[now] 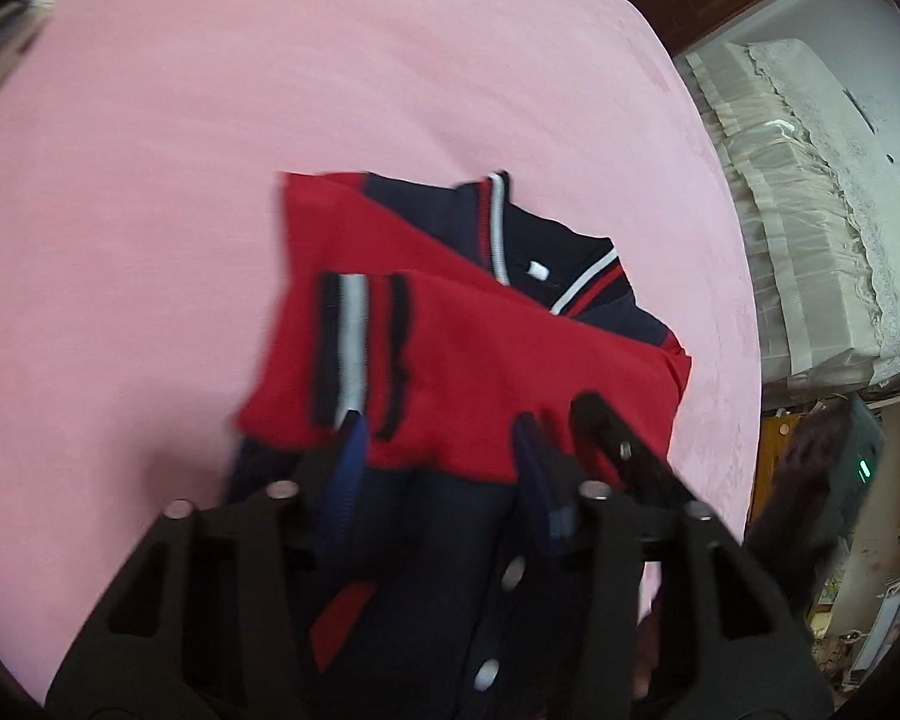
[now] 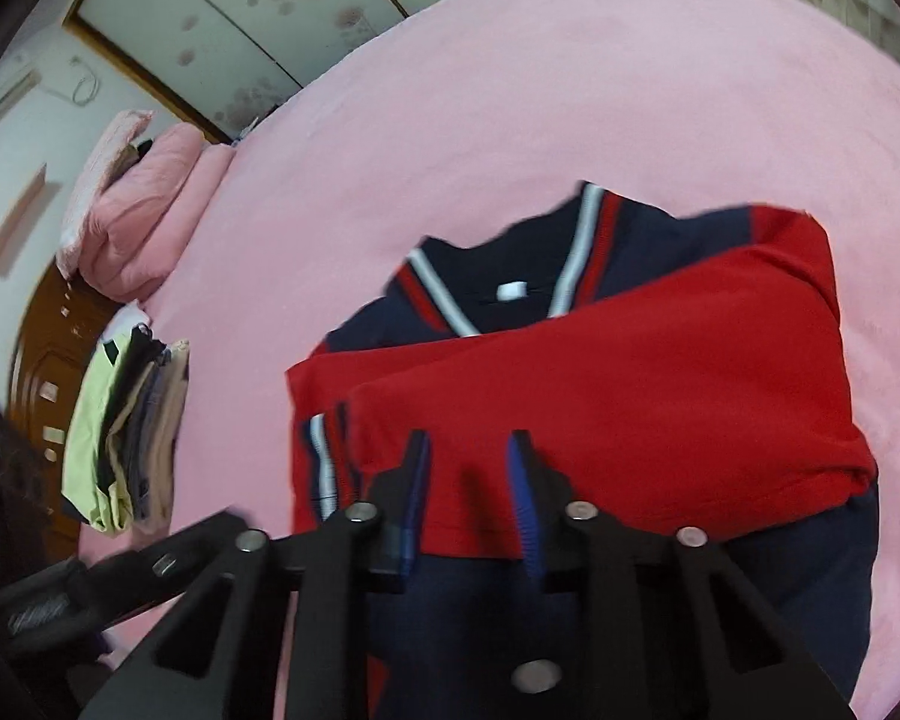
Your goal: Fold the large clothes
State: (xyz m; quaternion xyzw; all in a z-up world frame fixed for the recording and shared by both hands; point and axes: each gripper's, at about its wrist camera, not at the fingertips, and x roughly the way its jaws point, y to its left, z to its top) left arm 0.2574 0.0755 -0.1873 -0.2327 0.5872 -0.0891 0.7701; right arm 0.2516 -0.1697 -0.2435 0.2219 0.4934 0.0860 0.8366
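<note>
Pink bedding point(image 1: 270, 120) fills the left wrist view; a jacket point(image 1: 510, 360) in red and navy lies on the bed, collar away from you, both red sleeves crossed over the chest. Your left tongs point(image 1: 444, 444) stand parted over the lower edge of the crossed sleeves, nothing between the fingers; the striped cuff point(image 1: 354, 348) sits just ahead of one blue pad. A second black tool edge shows at the right of the fingers.

From the right wrist view, the same jacket point(image 2: 630, 390) lies mid-bed, a stack of folded clothes point(image 2: 126, 432) well apart at the left near the pink pillows point(image 2: 144, 210). Your right tongs point(image 2: 468, 468) are likewise spread and empty, tips over the sleeve edge, navy body below them.

Judgement: sleeves are in, and the lengthwise fold is due. Next you need to grip the hem at both corners and carry it toward the collar, keeping the sleeves from sliding.
</note>
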